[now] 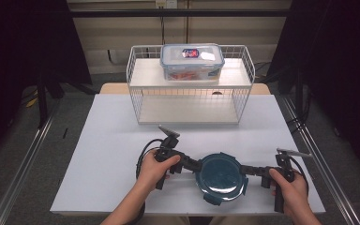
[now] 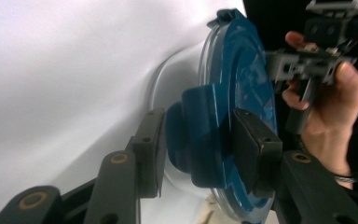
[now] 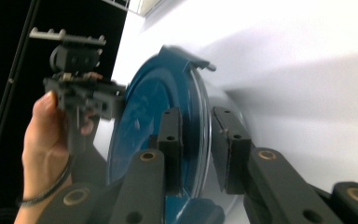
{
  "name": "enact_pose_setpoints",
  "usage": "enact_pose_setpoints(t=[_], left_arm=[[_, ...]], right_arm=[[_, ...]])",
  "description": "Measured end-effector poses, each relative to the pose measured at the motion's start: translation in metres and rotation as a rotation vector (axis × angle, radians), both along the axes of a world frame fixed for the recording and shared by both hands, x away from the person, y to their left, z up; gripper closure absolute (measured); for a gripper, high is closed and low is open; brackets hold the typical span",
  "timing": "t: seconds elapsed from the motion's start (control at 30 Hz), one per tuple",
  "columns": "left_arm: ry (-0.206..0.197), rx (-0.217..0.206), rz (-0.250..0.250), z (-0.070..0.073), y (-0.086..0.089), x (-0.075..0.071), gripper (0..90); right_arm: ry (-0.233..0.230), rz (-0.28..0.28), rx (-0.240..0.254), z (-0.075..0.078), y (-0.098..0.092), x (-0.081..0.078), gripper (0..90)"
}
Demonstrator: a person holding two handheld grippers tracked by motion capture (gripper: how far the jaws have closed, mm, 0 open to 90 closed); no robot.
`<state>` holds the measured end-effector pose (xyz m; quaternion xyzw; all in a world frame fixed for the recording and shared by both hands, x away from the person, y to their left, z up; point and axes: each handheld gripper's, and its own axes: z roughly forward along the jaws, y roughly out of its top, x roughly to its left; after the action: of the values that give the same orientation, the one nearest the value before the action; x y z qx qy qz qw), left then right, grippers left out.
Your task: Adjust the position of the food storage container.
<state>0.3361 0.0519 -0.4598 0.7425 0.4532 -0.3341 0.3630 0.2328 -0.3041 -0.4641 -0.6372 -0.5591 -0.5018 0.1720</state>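
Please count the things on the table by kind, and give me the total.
Round container with blue lid: 1
Rectangular food box with clear lid: 1
White wire rack: 1
Total: 3

A dark teal lid (image 1: 221, 176) on a white table (image 1: 112, 150) — black grippers, a white wire rack (image 1: 140, 70) behind.

A white wire rack (image 1: 136, 75) is set at the far edge of the white table (image 1: 108, 140), and a clear lidded food box (image 1: 192, 62) with reddish contents is placed on its upper shelf (image 1: 145, 75).
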Motion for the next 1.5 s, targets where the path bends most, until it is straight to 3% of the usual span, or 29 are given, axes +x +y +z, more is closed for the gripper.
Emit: enact_pose_setpoints(t=[0.07, 0.1, 0.13, 0.23, 0.37, 0.47, 0.53, 0.57, 0.63, 0.83, 0.9, 0.93, 0.97, 1.1, 1.2, 1.33, 1.5], left_arm=[[-0.014, 0.006, 0.008, 0.001, 0.004, 0.001, 57.0], [-0.008, -0.023, 0.04, 0.003, 0.008, 0.002, 63.9], [-0.011, -0.02, 0.043, 0.004, 0.011, 0.003, 65.1], [-0.024, -0.022, 0.06, 0.002, 0.019, 0.003, 64.4], [0.001, -0.042, 0.063, 0.002, 0.02, 0.0, 64.3], [0.004, -0.055, 0.073, 0.001, 0.022, -0.001, 64.6], [-0.006, -0.05, 0.071, 0.001, 0.022, -0.002, 64.3], [-0.014, -0.051, 0.074, 0.002, 0.022, -0.003, 64.0], [-0.032, -0.021, 0.078, 0.002, 0.022, -0.003, 60.2], [-0.009, -0.035, 0.08, -0.001, 0.023, -0.003, 54.6], [-0.003, -0.053, 0.079, -0.002, 0.021, -0.003, 54.6], [-0.012, -0.041, 0.07, -0.003, 0.022, -0.003, 54.6], [0.008, -0.054, 0.064, -0.003, 0.021, -0.003, 55.6], [-0.002, -0.056, 0.069, -0.002, 0.021, -0.003, 58.8], [0.002, -0.062, 0.074, -0.004, 0.021, -0.003, 57.9], [0.0, -0.043, 0.066, -0.01, 0.017, -0.004, 47.7], [0.028, -0.061, 0.061, -0.013, 0.015, -0.006, 49.6]], right_arm=[[-0.006, 0.0, -0.007, 0.002, 0.003, 0.009, 75.1], [-0.02, -0.003, -0.017, 0.003, 0.006, 0.013, 75.2], [-0.032, -0.006, -0.024, 0.006, 0.009, 0.018, 75.1], [-0.026, 0.014, -0.067, 0.01, 0.02, 0.031, 74.8], [-0.037, 0.001, -0.098, 0.008, 0.022, 0.034, 73.9], [-0.044, 0.002, -0.061, 0.002, 0.019, 0.03, 69.2], [-0.034, -0.013, -0.096, 0.003, 0.019, 0.027, 57.4], [-0.037, -0.008, -0.109, 0.003, 0.018, 0.026, 57.4], [-0.03, 0.002, -0.082, 0.003, 0.014, 0.021, 56.6], [-0.023, 0.011, -0.067, 0.002, 0.01, 0.005, 53.8], [-0.018, 0.004, -0.064, 0.003, 0.009, 0.0, 53.7], [-0.018, 0.004, -0.057, 0.002, 0.009, -0.002, 55.4], [-0.018, 0.005, -0.044, 0.002, 0.008, -0.003, 55.6], [-0.007, 0.011, -0.046, 0.003, 0.01, -0.011, 56.0], [-0.003, 0.005, -0.045, 0.001, 0.01, -0.013, 57.8], [0.002, 0.009, -0.038, -0.001, 0.008, -0.012, 56.3], [0.025, 0.021, -0.027, -0.004, 0.009, -0.011, 52.3]])
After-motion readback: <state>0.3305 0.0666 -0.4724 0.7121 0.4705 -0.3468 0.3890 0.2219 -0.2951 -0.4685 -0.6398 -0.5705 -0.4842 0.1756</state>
